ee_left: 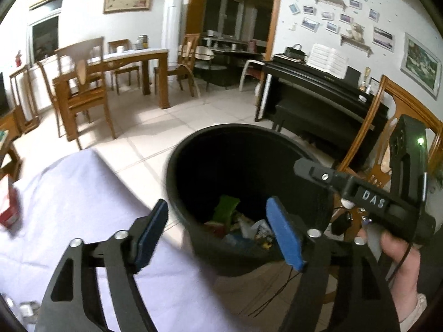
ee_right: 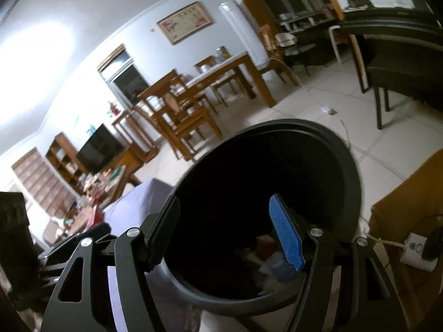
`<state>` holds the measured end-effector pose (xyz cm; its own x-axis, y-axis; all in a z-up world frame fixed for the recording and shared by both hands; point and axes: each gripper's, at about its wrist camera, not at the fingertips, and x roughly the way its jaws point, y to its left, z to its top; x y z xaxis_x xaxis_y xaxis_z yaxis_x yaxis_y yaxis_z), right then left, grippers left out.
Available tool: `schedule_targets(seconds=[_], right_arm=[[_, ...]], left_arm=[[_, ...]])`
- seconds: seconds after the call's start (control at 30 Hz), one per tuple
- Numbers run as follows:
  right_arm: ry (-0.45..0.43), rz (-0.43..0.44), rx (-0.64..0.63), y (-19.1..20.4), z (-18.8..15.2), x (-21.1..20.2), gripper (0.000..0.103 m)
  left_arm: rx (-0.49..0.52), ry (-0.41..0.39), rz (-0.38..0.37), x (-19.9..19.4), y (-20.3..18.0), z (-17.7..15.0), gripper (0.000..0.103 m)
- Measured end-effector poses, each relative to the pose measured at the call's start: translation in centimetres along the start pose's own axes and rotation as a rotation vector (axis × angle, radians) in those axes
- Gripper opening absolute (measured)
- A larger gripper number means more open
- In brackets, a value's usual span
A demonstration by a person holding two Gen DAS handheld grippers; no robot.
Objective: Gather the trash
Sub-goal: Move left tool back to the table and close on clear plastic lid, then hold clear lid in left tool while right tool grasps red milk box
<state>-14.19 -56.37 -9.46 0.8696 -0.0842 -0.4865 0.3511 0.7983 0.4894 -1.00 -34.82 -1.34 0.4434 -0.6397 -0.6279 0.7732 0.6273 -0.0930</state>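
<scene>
A black round trash bin (ee_left: 193, 149) stands on the tiled floor beside the table, with several pieces of trash (ee_left: 235, 221) at its bottom, among them a green wrapper (ee_left: 227, 207). My left gripper (ee_left: 218, 235) is open and empty, over the bin's near rim. My right gripper (ee_right: 225, 235) is open and empty, right above the bin (ee_right: 346, 160), whose trash (ee_right: 271, 254) shows dimly inside. The right gripper's black body (ee_left: 368, 196) shows at the bin's right in the left wrist view, held by a hand.
A table under a pale lilac cloth (ee_left: 83, 207) lies left of the bin, with a red box (ee_left: 9, 207) at its left edge. A wooden chair (ee_left: 387, 127) and black piano (ee_left: 318, 88) stand right. A cardboard box (ee_right: 409, 207) and power strip (ee_right: 415, 251) sit right of the bin.
</scene>
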Motion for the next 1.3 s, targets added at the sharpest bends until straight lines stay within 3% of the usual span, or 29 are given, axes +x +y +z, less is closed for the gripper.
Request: schedule_targets(seconds=[0.23,0.4,0.57,0.9,1.07,1.3], right_arm=[[0.084,0.086,-0.136,7.3,-2.2,0.8,0.068],[0.146,0.145,-0.24,13.2,-4.4,1.5,0.068],[0.214,0.204,-0.32,19.1,-6.1,3.0,0.068],[0.32,0.287,-0.448,29.3,-6.8,7.6,0.068],[0.359,0.309,-0.482,32.8,-6.6,10.1,0.068],[0.375,0.266,-0.574,38.8,-6.5,16.2,0.068]], left_arm=[[-0.096,0.028,0.139,-5.2,8.3,-3.7,0.077],[-0.228,0.088,0.335,-8.4,16.5,-7.7,0.081],[-0.32,0.142,0.403,-10.0,22.0,-11.0,0.081],[-0.23,0.194,0.347,-10.2,24.5,-12.8,0.08],[-0.178,0.19,0.341,-10.2,25.0,-12.5,0.054],[-0.263,0.117,0.303,-11.6,26.8,-12.4,0.054]])
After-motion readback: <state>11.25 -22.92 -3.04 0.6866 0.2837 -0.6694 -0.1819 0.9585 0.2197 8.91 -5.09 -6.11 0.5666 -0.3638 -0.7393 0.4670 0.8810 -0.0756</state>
